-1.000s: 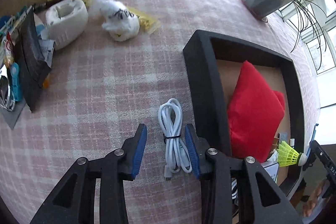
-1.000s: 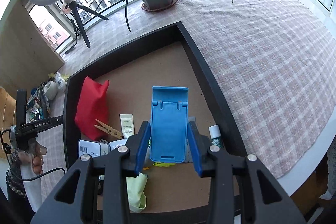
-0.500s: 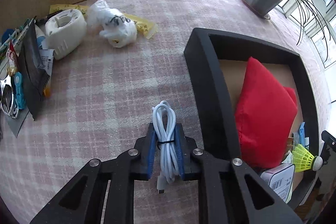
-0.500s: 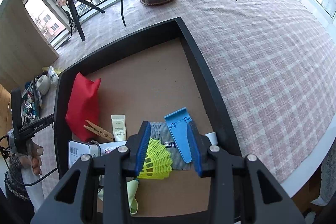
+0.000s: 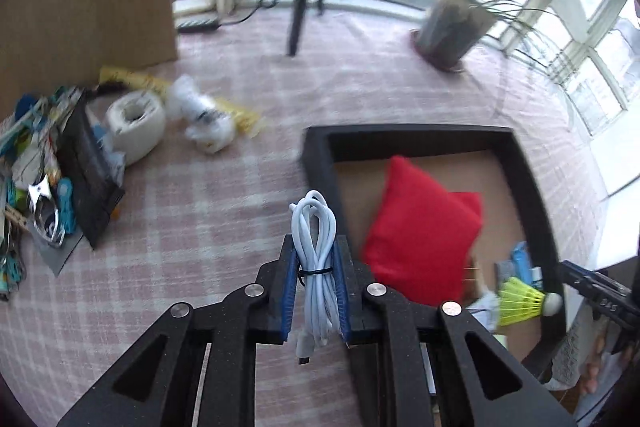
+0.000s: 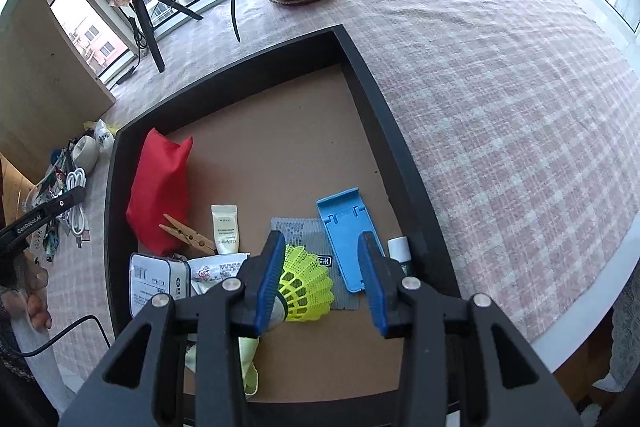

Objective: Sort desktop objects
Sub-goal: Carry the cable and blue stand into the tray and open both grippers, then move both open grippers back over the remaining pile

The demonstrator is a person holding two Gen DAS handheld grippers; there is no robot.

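1. Left wrist view: the left gripper [image 5: 316, 287] is clenched on the white cable bundle [image 5: 314, 259], which is held clear of the bench [image 5: 200, 219] at lower centre, its plug end dangling below the pads.
2. The jaws have just been closing on the cable, with the bundle between them; the squeeze should be kept firm, since the loops are soft and could slide out.
3. The cable is best carried to the right, high enough for the dangling plug to pass over the black tray [image 5: 320, 163] wall.
4. A bare patch of tray floor above the red pouch [image 5: 424, 227] looks suitable.
5. Right wrist view: the right gripper [image 6: 320, 279] hangs released over the yellow shuttlecock [image 6: 306, 283], grasping nothing, and should be kept out of the way.
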